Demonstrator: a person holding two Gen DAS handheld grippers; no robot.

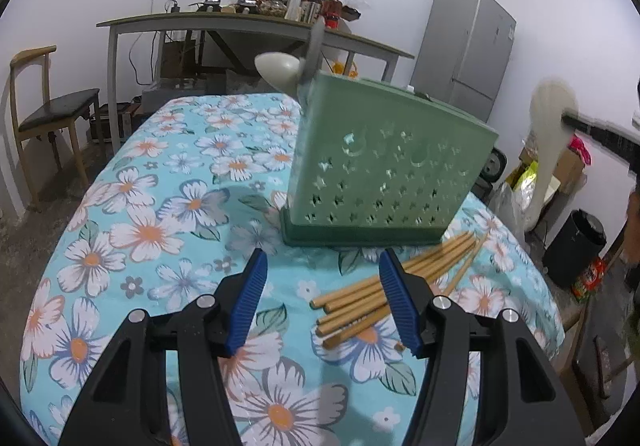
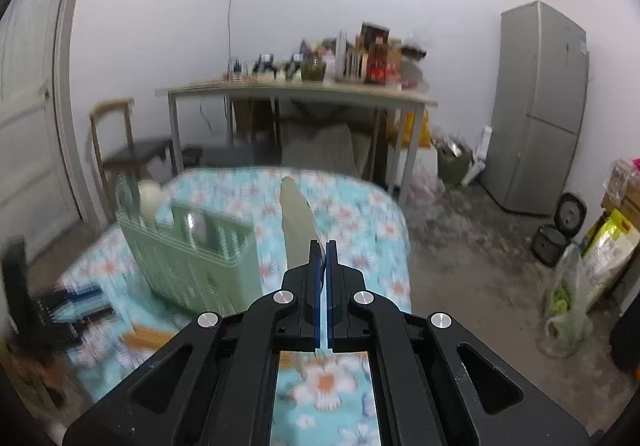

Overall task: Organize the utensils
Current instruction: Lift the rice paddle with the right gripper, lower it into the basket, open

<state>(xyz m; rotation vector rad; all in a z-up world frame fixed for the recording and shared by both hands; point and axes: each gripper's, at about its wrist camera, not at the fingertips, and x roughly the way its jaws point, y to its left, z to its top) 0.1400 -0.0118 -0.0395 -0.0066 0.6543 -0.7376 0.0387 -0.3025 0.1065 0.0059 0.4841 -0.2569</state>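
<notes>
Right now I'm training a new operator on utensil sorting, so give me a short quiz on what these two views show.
1. True or false: the left tongs are clamped on the wooden chopsticks.
2. Multiple choice: the right tongs hold A) a fork, B) a pale spoon, C) nothing.
3. Fill in: the green holder stands on a ____-patterned tablecloth.
Key: 1 false, they stand open above the chopsticks; 2 B; 3 flower.
</notes>
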